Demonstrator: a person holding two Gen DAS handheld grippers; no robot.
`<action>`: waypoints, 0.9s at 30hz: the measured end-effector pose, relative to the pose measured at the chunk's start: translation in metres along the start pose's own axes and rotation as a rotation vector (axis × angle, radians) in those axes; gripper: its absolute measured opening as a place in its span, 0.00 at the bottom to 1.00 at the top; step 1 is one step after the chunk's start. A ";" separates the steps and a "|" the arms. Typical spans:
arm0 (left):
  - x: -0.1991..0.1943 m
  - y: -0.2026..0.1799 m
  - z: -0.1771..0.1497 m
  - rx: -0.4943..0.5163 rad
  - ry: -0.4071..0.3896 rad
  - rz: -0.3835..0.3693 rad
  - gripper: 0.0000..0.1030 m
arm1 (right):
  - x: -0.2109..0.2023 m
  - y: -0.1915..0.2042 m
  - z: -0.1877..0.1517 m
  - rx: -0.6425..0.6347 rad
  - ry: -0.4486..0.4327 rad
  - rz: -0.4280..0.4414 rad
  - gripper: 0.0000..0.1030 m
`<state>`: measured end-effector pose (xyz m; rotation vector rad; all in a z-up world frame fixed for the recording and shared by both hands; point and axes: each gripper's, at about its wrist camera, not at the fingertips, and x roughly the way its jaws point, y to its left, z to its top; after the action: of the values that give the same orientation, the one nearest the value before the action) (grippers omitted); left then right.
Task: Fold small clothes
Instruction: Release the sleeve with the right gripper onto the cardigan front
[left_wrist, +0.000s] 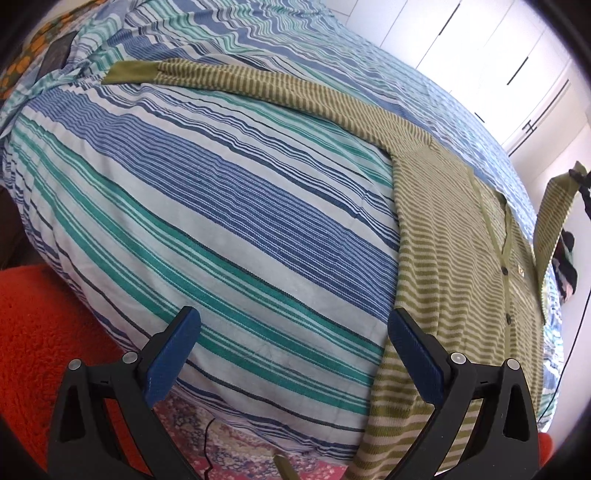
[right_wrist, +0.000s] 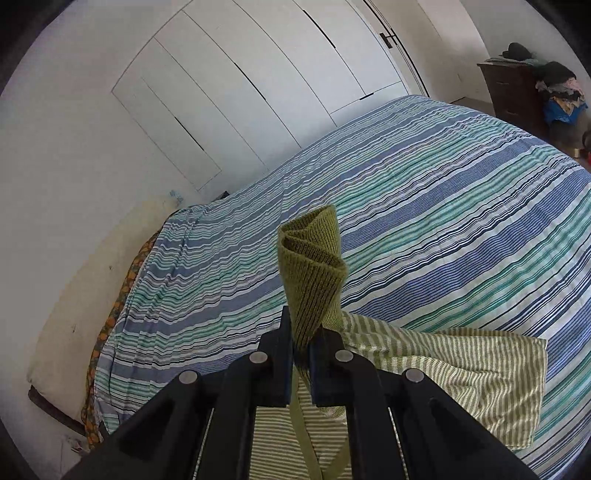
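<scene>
Right gripper is clamping its jaws tight on the plain olive ribbed cuff of the green-and-cream striped knit cardigan, lifting that sleeve off the bed. Left gripper, black frame with blue textured pads, is hanging wide open, holding nothing, one pad just over the cardigan hem. Cardigan is lying flat, buttoned, on the blue, teal and white striped cotton bedspread, other sleeve stretched out. No readable writing.
</scene>
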<state>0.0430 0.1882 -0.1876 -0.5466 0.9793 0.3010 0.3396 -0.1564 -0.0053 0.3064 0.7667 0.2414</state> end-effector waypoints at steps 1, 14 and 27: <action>0.000 0.002 0.000 -0.007 0.003 -0.001 0.98 | 0.021 0.006 -0.009 -0.026 0.029 -0.005 0.06; 0.014 -0.007 0.001 0.033 0.025 0.037 0.98 | 0.151 0.086 -0.198 -0.276 0.492 0.201 0.72; 0.023 -0.013 0.006 0.032 0.037 0.048 0.99 | 0.030 -0.160 -0.105 0.139 0.289 -0.042 0.72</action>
<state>0.0655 0.1807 -0.2005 -0.5010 1.0322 0.3182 0.3025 -0.2759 -0.1534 0.3917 1.0775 0.1948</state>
